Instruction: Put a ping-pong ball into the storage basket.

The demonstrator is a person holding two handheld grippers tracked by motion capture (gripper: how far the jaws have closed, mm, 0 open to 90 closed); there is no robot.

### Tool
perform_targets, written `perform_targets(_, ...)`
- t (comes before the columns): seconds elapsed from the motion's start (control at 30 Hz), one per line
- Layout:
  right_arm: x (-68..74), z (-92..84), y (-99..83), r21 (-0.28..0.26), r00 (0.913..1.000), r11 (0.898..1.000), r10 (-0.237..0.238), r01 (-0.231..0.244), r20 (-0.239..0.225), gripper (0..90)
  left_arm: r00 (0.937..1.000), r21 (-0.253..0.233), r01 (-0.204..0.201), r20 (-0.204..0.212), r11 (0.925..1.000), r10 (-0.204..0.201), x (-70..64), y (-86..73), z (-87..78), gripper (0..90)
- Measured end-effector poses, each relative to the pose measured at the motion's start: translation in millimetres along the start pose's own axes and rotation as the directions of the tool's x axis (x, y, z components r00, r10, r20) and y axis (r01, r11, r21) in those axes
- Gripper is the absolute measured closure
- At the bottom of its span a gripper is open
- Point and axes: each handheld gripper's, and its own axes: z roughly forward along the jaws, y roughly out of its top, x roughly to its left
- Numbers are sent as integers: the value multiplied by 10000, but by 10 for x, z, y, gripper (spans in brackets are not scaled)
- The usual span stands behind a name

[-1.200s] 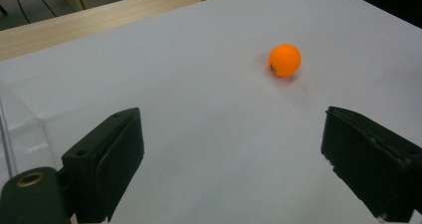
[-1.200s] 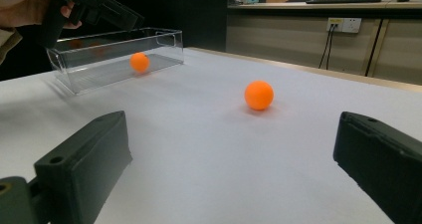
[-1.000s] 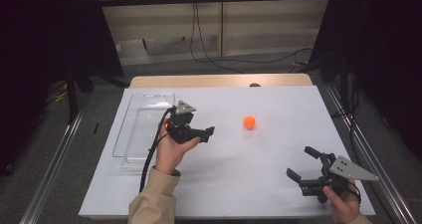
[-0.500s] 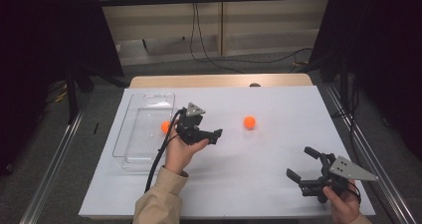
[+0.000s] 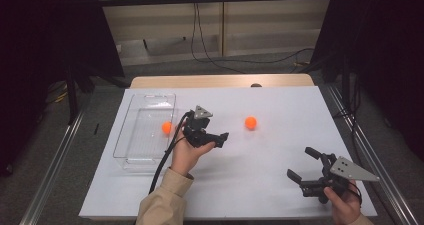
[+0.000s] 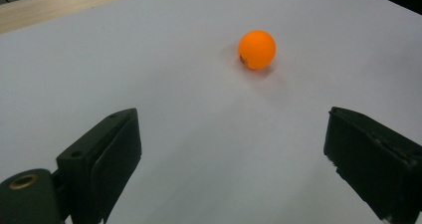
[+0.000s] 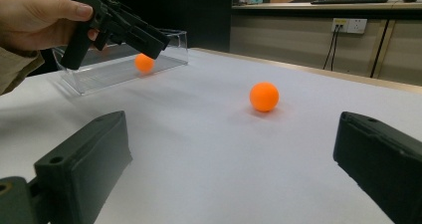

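left gripper [image 5: 220,137]: jaws wide apart, empty, held above the sheet just right of the tray, aimed twd the loose ball.
right gripper [image 5: 305,167]: jaws also apart, nothing btwn them, low near the front right of the white sheet [image 5: 280,160], well apart from the ball.
loose orange ball [image 5: 250,122]: sits on the bare sheet, mid-table, ahead of our left jaws in the left gripper view [image 6: 256,49]; not touched by anything.
ball in tray [image 5: 167,127]: lies inside the clear tray [image 5: 131,130], near its right wall.
step, as we judge it: we're reaching w/ the left for the 2nd ball, to go into the tray.
risk 1: ball is round on a smooth sheet; if one jaw touches first it'll likely roll off, maybe twd the table edge.
risk 2: closing off-centre could squirt it out of the pads.
risk 3: left cable trails by the tray rim; a swing back could nudge the tray.
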Motion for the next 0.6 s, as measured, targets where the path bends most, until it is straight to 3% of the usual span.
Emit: perform_targets(0.6, 3, -6, 1, -5, 10000, 10000, 8, -8, -2, 10, 9998, -8, -167, 139, 9999, 167, -78, -4, 88, 80)
